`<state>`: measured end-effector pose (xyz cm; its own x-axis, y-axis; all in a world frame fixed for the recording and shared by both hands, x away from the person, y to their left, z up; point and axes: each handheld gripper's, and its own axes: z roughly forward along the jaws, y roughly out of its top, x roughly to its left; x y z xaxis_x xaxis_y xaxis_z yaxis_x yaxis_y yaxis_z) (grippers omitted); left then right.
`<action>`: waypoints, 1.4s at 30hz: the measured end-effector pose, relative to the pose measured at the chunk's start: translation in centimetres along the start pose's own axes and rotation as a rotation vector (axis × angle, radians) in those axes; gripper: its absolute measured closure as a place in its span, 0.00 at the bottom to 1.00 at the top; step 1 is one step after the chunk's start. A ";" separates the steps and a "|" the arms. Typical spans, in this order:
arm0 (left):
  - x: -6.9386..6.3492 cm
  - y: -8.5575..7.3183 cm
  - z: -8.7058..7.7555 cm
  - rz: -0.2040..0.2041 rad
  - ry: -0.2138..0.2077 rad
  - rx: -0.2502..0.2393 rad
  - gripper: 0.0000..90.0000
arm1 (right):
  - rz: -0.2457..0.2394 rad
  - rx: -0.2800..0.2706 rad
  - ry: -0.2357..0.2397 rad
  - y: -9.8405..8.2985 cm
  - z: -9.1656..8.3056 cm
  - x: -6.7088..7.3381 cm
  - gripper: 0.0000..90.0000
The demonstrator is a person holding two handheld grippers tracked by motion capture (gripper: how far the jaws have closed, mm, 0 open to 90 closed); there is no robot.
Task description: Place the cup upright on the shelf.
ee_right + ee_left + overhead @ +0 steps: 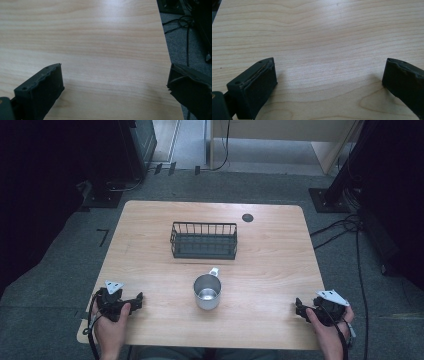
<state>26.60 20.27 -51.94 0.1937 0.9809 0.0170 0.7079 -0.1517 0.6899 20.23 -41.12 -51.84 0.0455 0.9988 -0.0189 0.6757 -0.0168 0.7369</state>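
Both hand-held grippers sat idle at the near edge of the table (280, 245) in the high view: the left hand-held gripper (131, 303) at the near left corner, the right hand-held gripper (303, 309) at the near right, each well apart from everything else. Between them, near the middle, stood a metal cup (207, 291), upright and apparently empty, its handle turned toward the wire basket (204, 240) just beyond it, also empty. Nothing looked started; I judged the whole job, probably cup into basket, remained to do.

From the left gripper view, the jaws stood wide apart over bare wood, gripping nothing.

From the right gripper view, the jaws were likewise spread and unloaded, with the table's edge and the cables (180, 26) on the floor off to the side.
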 end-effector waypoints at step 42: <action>0.0 0.0 0.0 0.005 -0.007 0.000 0.00 | -0.104 -0.081 0.214 5.0 -2.5 10.5 0.00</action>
<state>26.60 20.23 -51.94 0.2017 0.9793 0.0157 0.7069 -0.1566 0.6897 22.24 -30.56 -46.62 -0.1835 0.9822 0.0398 0.6073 0.0814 0.7903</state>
